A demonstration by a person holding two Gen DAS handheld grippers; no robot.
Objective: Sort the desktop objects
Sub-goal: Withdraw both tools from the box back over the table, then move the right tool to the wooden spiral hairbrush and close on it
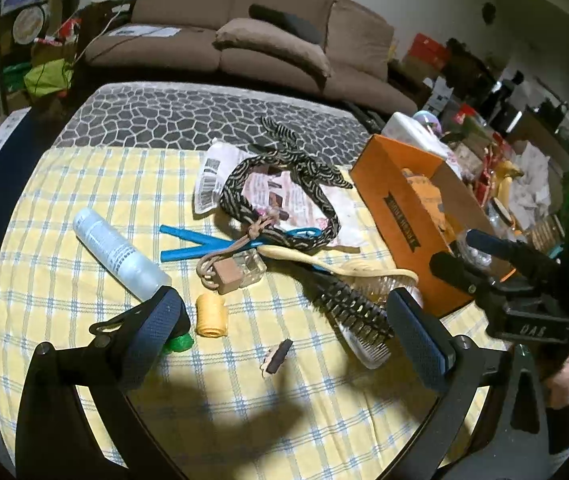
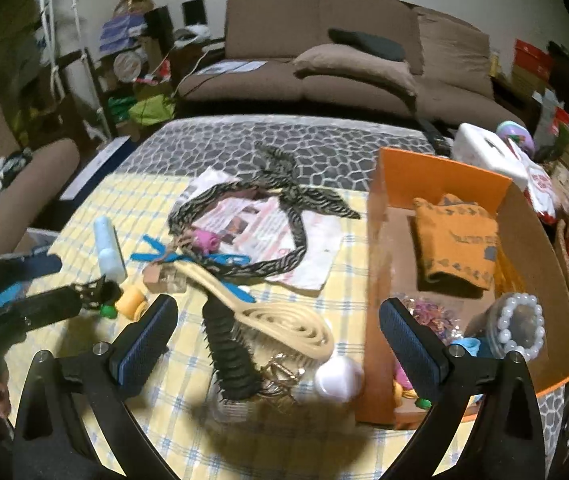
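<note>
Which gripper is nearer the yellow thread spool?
Left. The left gripper hangs open just over the yellow thread spool, beside its left finger. The right gripper is open by the orange box.

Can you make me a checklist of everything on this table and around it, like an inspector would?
Surface: yellow checked cloth over a grey pebble-pattern top.
Job's things: orange box at right holding a pearl bracelet; outside it lie a white bottle, yellow spool, black brush, cream brush, striped headband, blue strips.
Clutter: printed paper packet under the headband.
Grippers: left gripper open, empty; right gripper open, empty, above the brushes.
Cables: a white cord near the sofa arm.
Surroundings: brown sofa, stacked boxes.
</note>
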